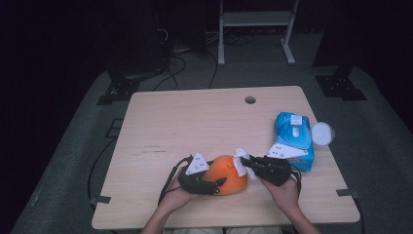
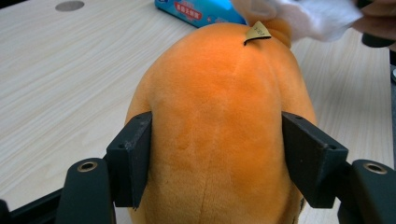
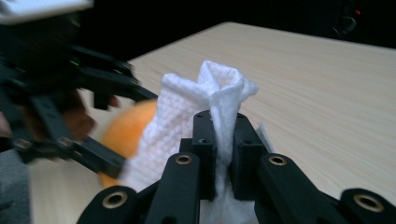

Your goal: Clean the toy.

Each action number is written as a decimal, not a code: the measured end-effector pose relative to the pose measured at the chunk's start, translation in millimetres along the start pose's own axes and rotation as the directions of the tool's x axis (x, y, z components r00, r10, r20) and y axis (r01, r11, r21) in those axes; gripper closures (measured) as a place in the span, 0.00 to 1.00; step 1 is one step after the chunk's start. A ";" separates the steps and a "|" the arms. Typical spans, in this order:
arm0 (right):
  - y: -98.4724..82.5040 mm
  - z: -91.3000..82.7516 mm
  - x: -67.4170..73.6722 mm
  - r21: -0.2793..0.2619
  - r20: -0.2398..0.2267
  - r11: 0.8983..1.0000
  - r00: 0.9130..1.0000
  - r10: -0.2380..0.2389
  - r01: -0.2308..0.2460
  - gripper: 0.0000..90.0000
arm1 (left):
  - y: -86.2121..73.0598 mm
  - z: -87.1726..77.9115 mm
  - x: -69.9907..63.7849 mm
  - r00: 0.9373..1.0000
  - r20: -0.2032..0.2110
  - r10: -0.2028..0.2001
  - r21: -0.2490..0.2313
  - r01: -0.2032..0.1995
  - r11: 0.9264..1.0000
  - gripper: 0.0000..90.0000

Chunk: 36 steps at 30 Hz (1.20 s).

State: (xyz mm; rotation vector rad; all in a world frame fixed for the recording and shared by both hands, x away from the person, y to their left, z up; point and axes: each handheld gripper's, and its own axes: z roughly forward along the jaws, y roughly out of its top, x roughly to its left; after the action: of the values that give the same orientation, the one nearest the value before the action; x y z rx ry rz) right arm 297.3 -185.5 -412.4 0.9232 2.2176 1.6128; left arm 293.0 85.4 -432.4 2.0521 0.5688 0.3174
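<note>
Tongs first: our left gripper (image 2: 217, 158) is clamping the orange plush (image 2: 219, 121), one black jaw pressing into each flank of it, as the left gripper view shows. Our right gripper (image 3: 223, 140) is pinching a white wipe (image 3: 205, 100) tight between its closed jaws, with the cloth's folded top sticking up past them. In the high view we are holding the left gripper (image 1: 214, 184) at the plush's (image 1: 226, 181) seven o'clock and the right gripper (image 1: 243, 163) at its two o'clock, where the wipe (image 1: 240, 163) is touching the plush's top. A small tan tag (image 2: 258, 32) is sticking out of the plush just beside the wipe (image 2: 317, 16). The plush is resting on the table (image 1: 195, 122) near its six o'clock edge. A blue wipes pack (image 1: 293, 139) is lying at the plush's two o'clock, well apart from it, and a round white lid (image 1: 322, 133) is sitting at that pack's three o'clock, at the table's edge.
</note>
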 end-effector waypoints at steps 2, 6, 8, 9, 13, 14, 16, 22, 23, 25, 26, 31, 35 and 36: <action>4.0 1.4 7.0 -0.004 -0.019 1.000 1.000 -0.024 0.024 0.91 | 1.1 1.1 -2.9 1.000 -0.002 0.015 -0.001 -0.015 1.000 0.35; -2.5 5.3 3.3 0.017 -0.012 1.000 1.000 -0.024 0.024 0.91 | 1.3 1.5 -5.4 1.000 -0.006 0.025 -0.002 -0.025 1.000 0.35; -5.2 2.3 -5.2 0.030 0.024 1.000 1.000 -0.008 0.007 0.91 | 1.9 0.8 -5.1 1.000 -0.003 0.029 -0.001 -0.029 1.000 0.35; -6.5 0.8 -7.9 0.033 0.032 0.999 0.999 0.001 -0.002 0.91 | 2.1 0.9 -5.2 1.000 -0.002 0.029 -0.003 -0.029 1.000 0.34; -2.0 0.9 3.3 0.008 -0.025 1.000 1.000 -0.005 0.006 0.91 | 4.1 3.1 -8.1 0.999 -0.006 0.037 -0.003 -0.037 0.999 0.34; 1.0 2.1 9.1 0.005 -0.043 1.000 0.999 -0.025 0.025 0.91 | 4.3 3.4 -9.0 0.999 -0.007 0.041 -0.004 -0.041 0.999 0.34; 3.1 3.7 13.9 0.005 -0.052 0.999 0.998 -0.045 0.046 0.91 | 4.5 3.5 -9.8 0.999 -0.008 0.045 -0.002 -0.045 0.999 0.33; -6.0 2.3 2.1 0.028 -0.033 0.999 0.999 -0.021 0.022 0.91 | 7.5 -1.4 0.6 0.999 0.043 -0.019 -0.036 0.020 0.999 0.20; -6.2 1.3 1.6 0.030 -0.025 0.999 0.999 -0.021 0.021 0.91 | 7.1 -0.7 2.7 0.998 0.045 -0.040 -0.026 0.041 0.999 0.18; -6.5 1.3 1.4 0.031 -0.020 0.999 1.000 -0.021 0.021 0.91 | 4.6 1.4 5.3 0.996 0.059 -0.071 -0.020 0.073 0.997 0.17; -5.9 1.7 1.7 0.032 -0.022 0.999 1.000 -0.020 0.020 0.91 | 4.1 1.6 4.6 0.997 0.049 -0.063 -0.013 0.064 0.998 0.20; 8.3 7.7 24.0 0.000 -0.069 0.997 0.995 -0.077 0.077 0.91 | 12.7 5.8 -16.4 0.997 0.006 0.075 -0.017 -0.075 0.997 0.34; 5.5 9.7 24.1 0.026 -0.061 0.994 0.993 -0.101 0.102 0.91 | 14.2 2.6 -14.3 0.998 0.023 0.060 -0.031 -0.059 0.998 0.26; 2.7 8.8 20.3 0.032 -0.057 0.995 0.994 -0.089 0.091 0.91 | 14.6 1.5 -11.2 0.999 0.028 0.038 -0.040 -0.036 0.999 0.23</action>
State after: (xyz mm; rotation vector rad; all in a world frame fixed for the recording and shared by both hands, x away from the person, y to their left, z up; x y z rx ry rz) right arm 287.3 -165.7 -409.9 0.7843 2.2954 1.5835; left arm 287.9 72.1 -420.6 2.0281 0.5036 0.3177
